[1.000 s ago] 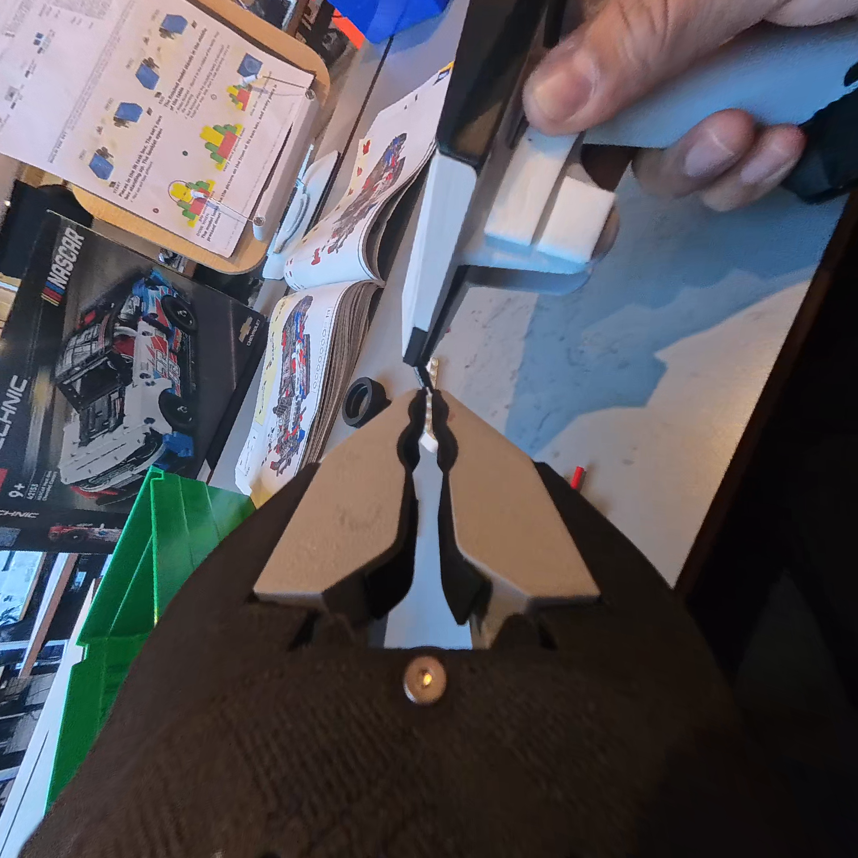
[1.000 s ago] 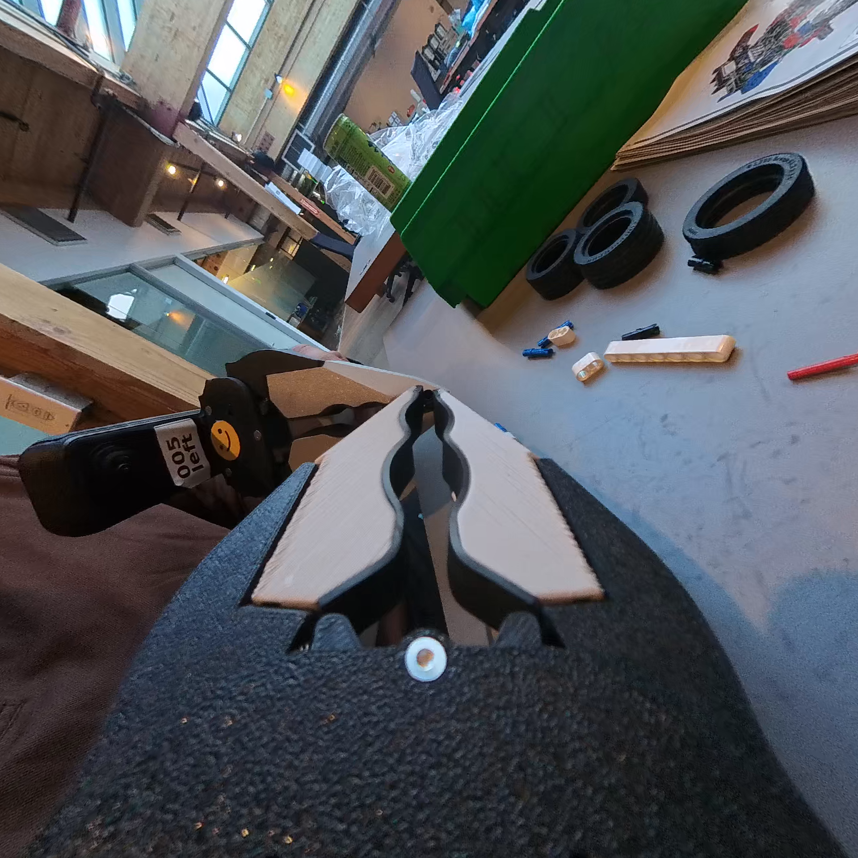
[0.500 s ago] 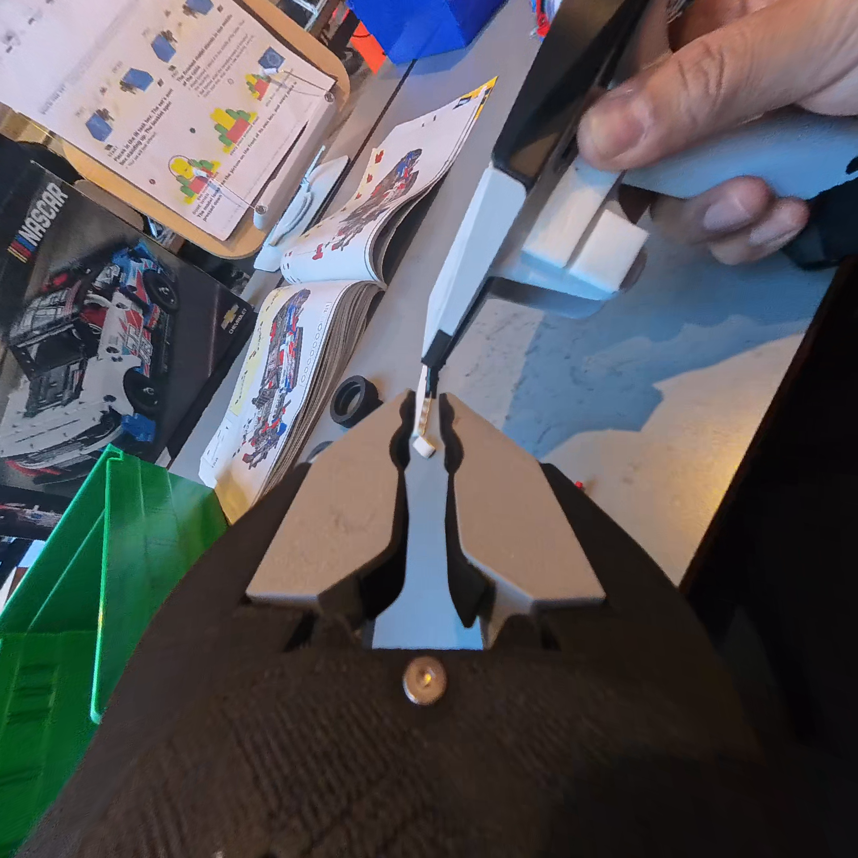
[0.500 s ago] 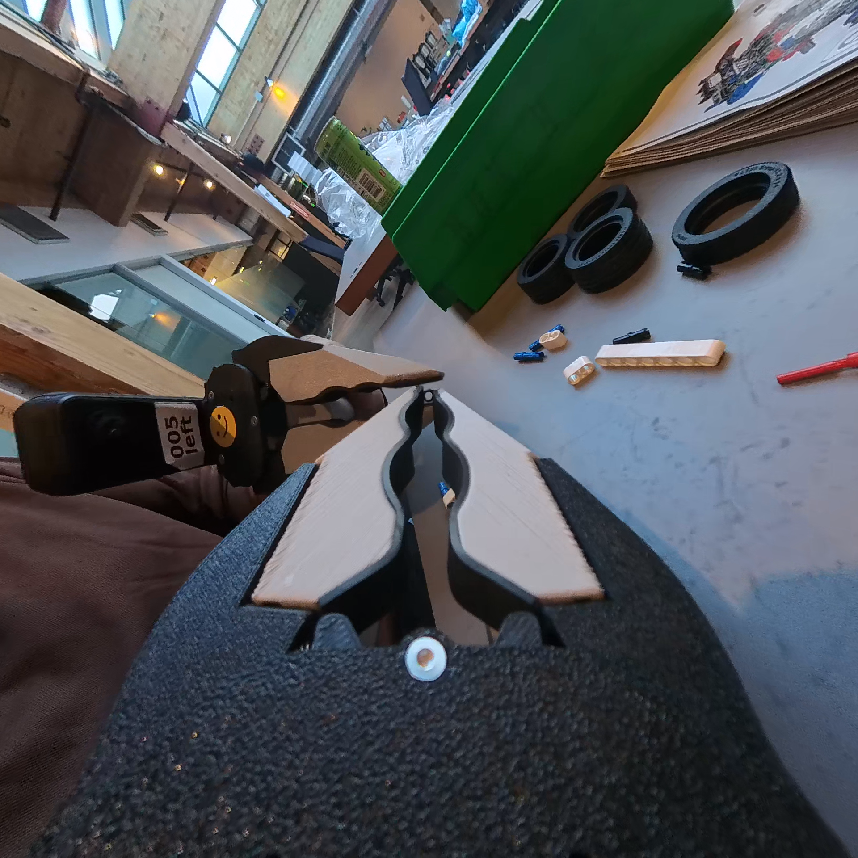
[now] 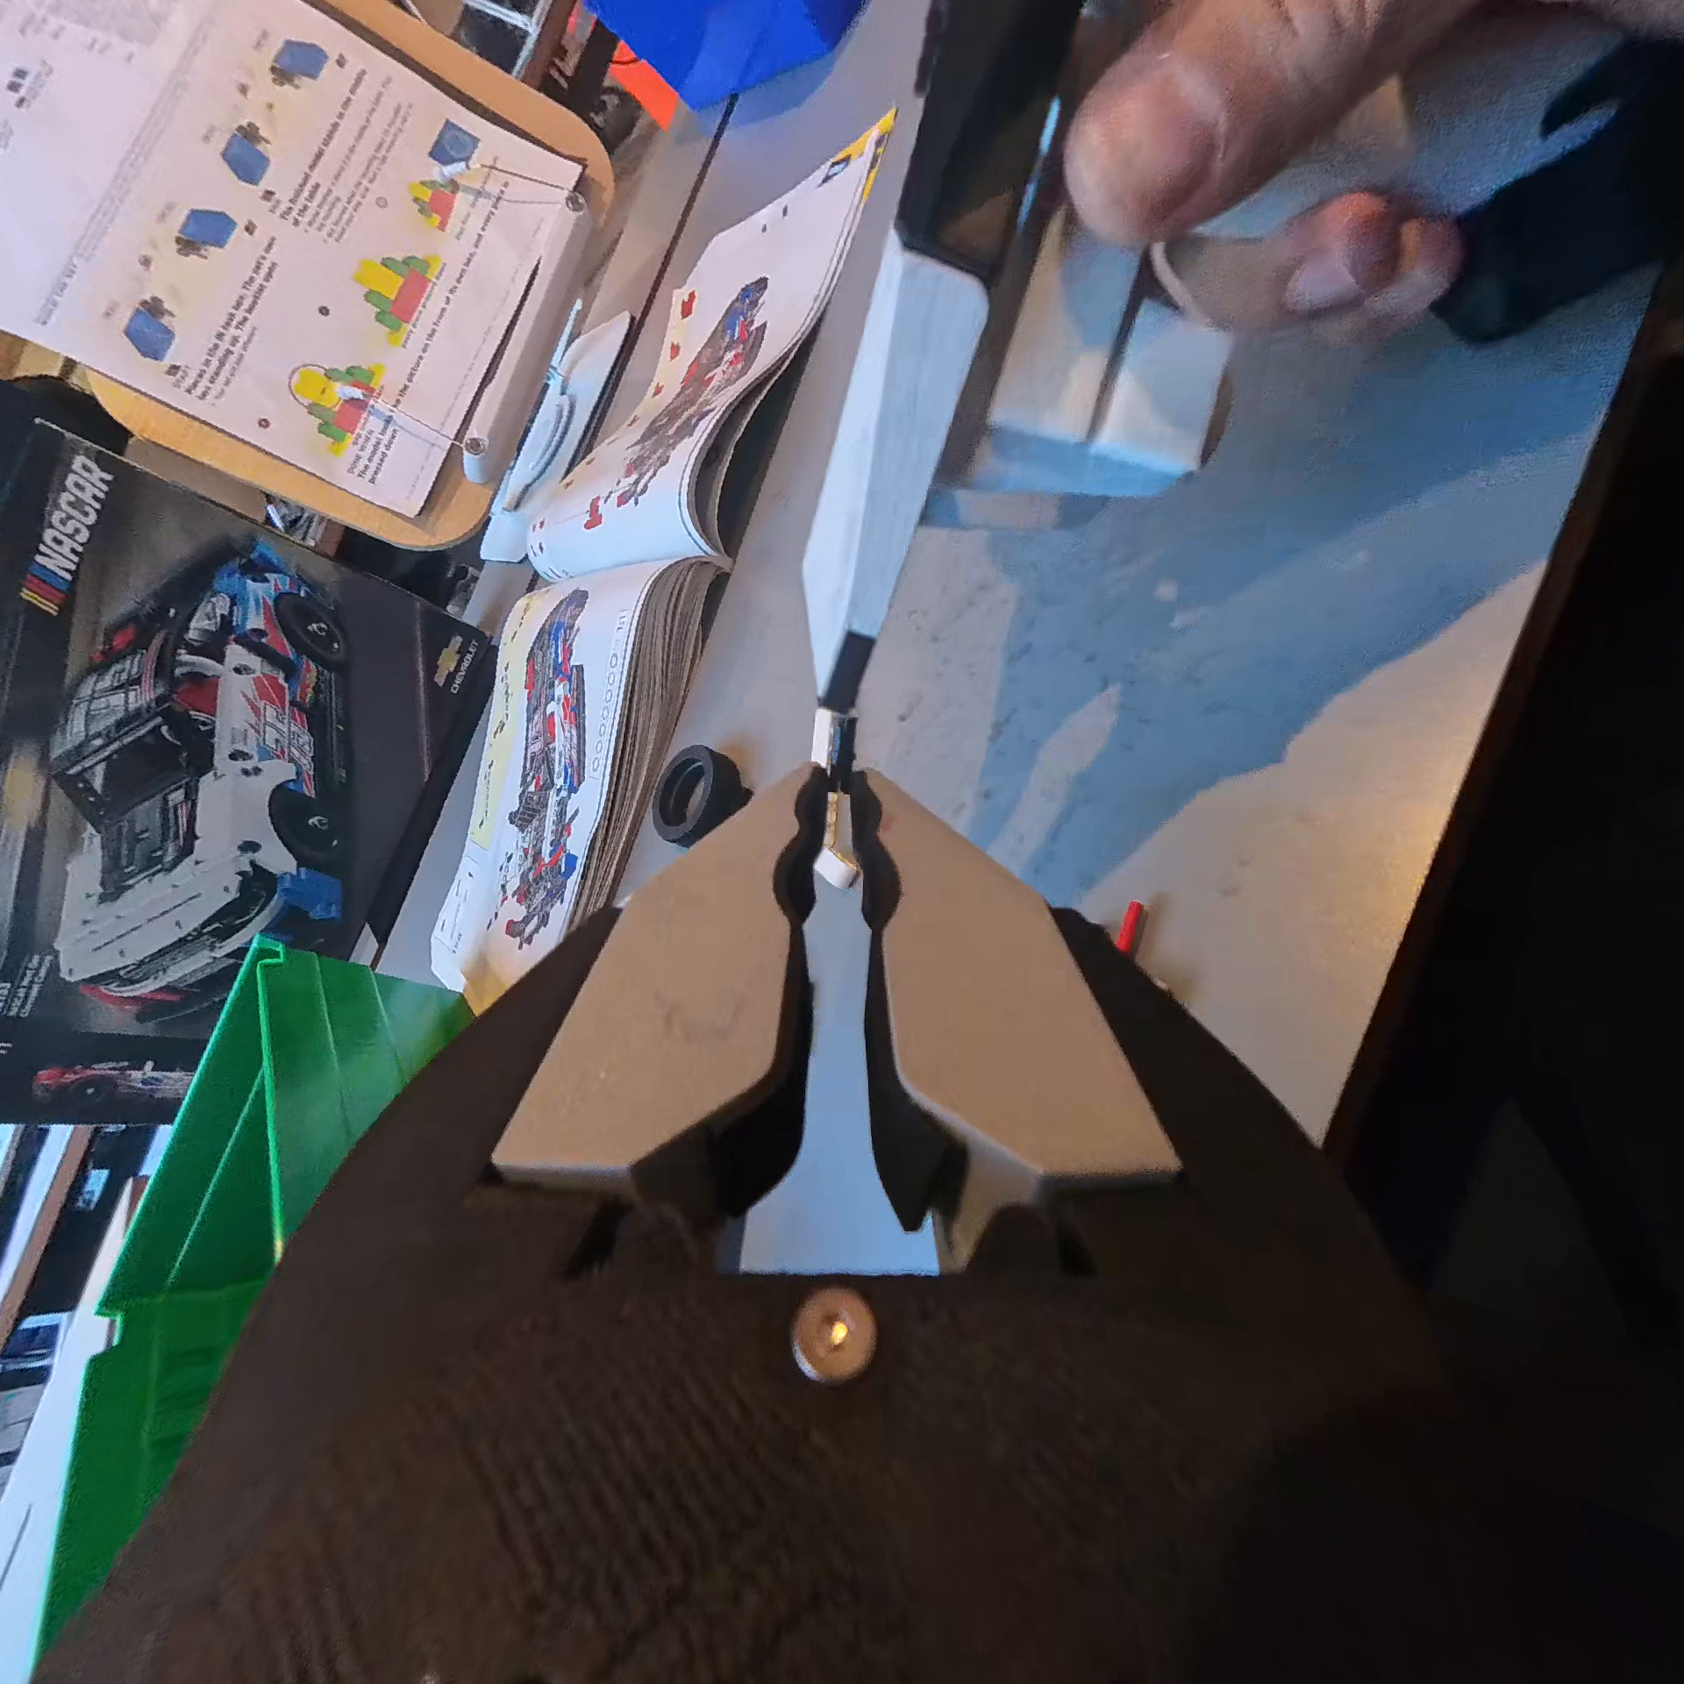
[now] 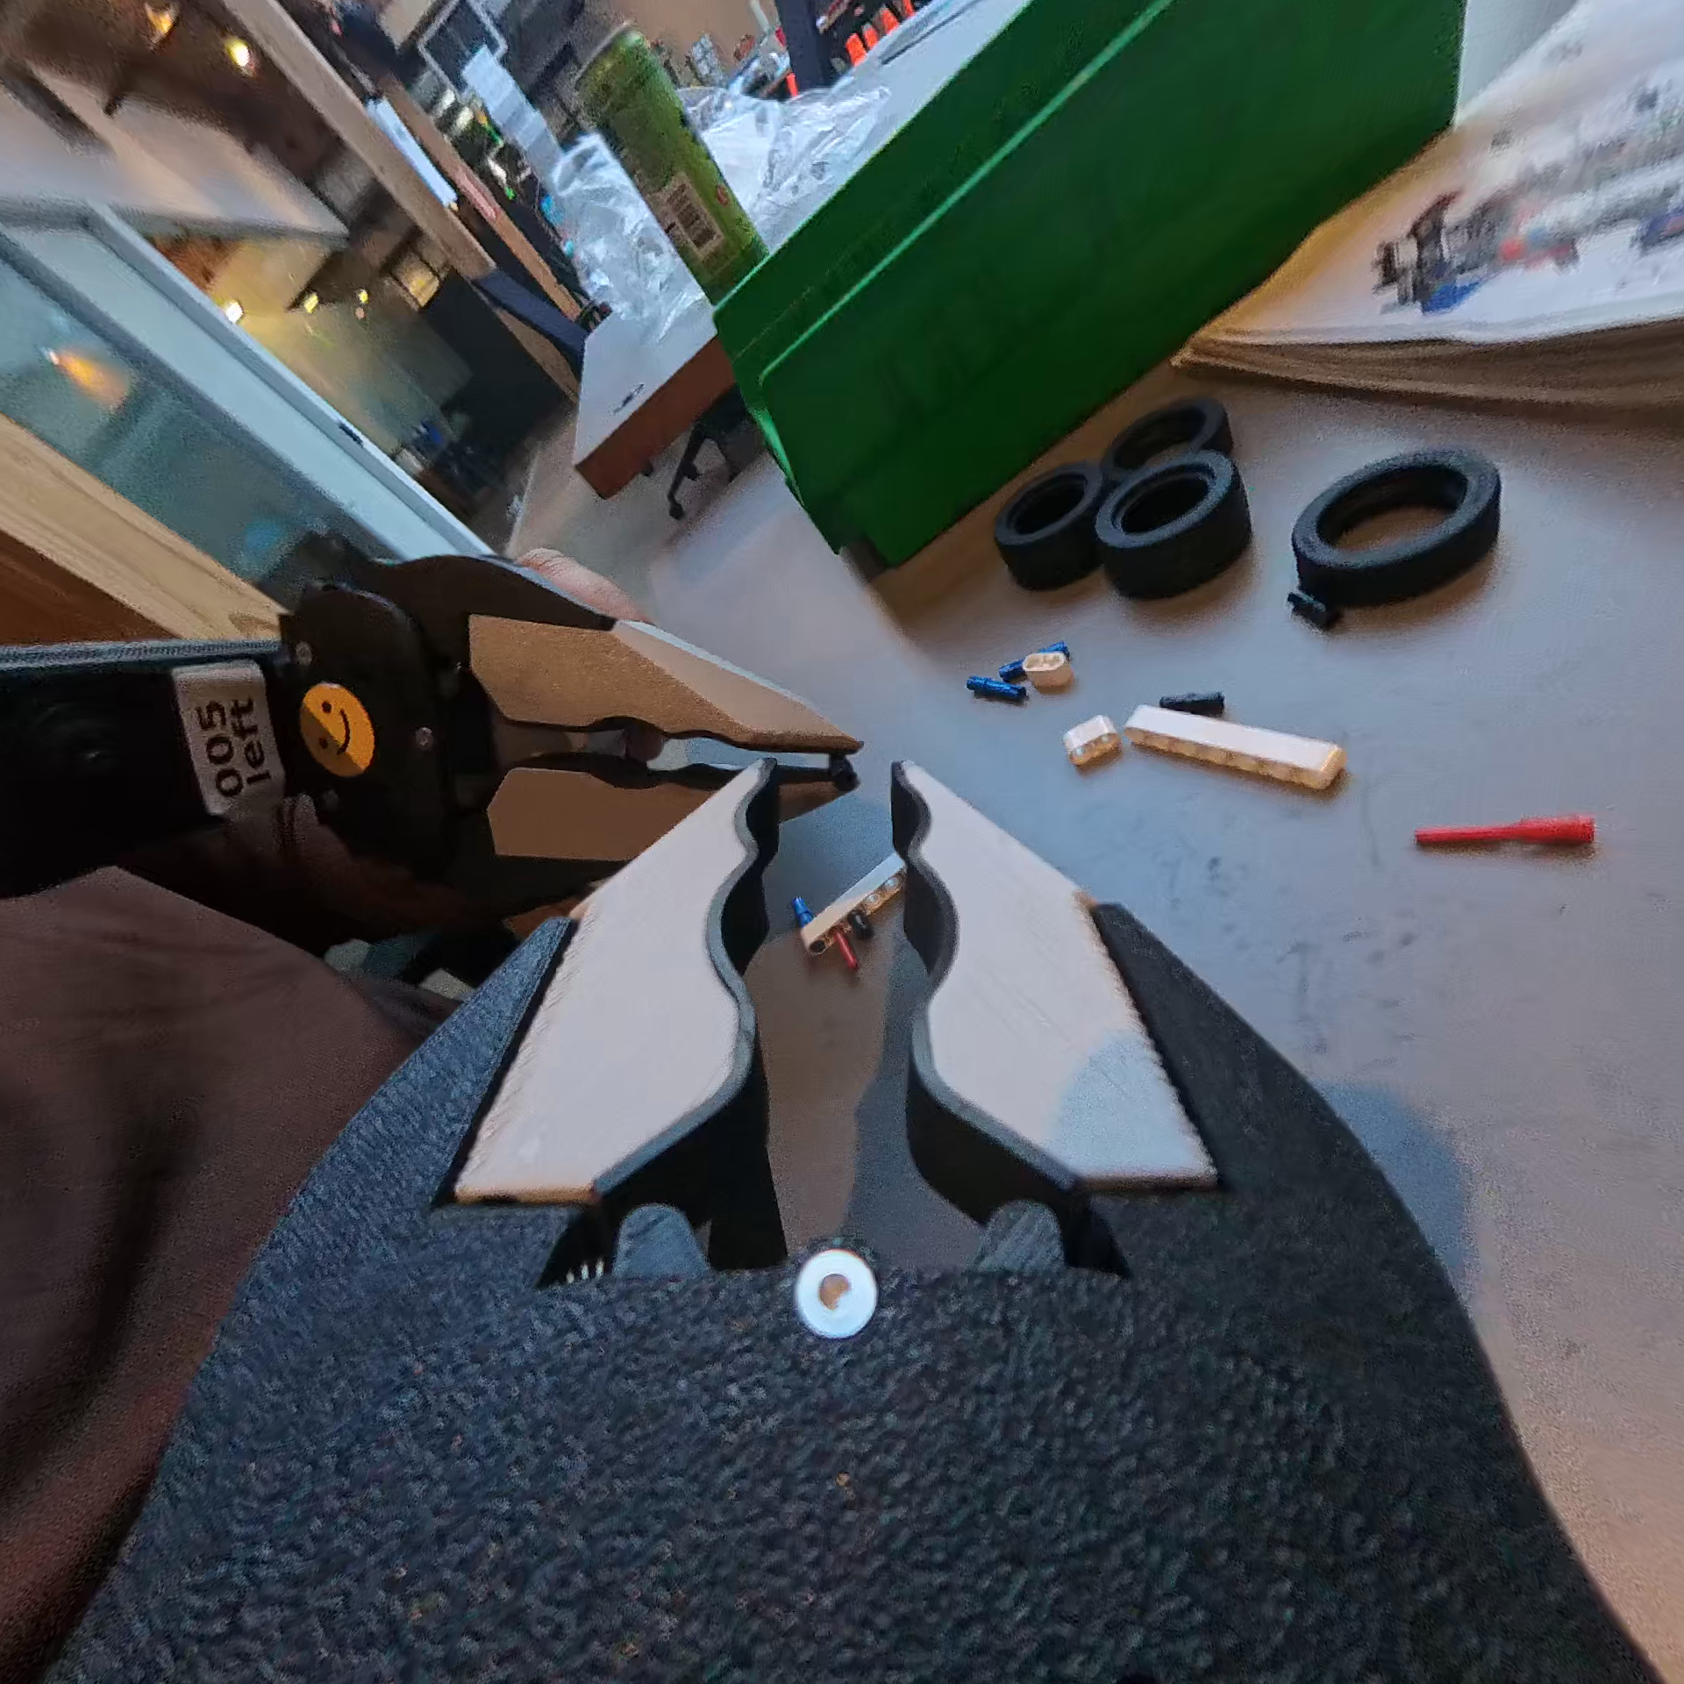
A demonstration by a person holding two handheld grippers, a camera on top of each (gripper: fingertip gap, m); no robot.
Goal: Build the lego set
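Grey table (image 6: 1276, 1002); left gripper (image 5: 836, 775) pinches white beam (image 5: 836, 857) bearing pins

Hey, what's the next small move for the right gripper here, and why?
Probably close the right gripper on the white beam to steady it: its fingers stand open, the beam with blue, red and black pins shows between them, and the left gripper holds a small black piece close by, seemingly ready to push in.
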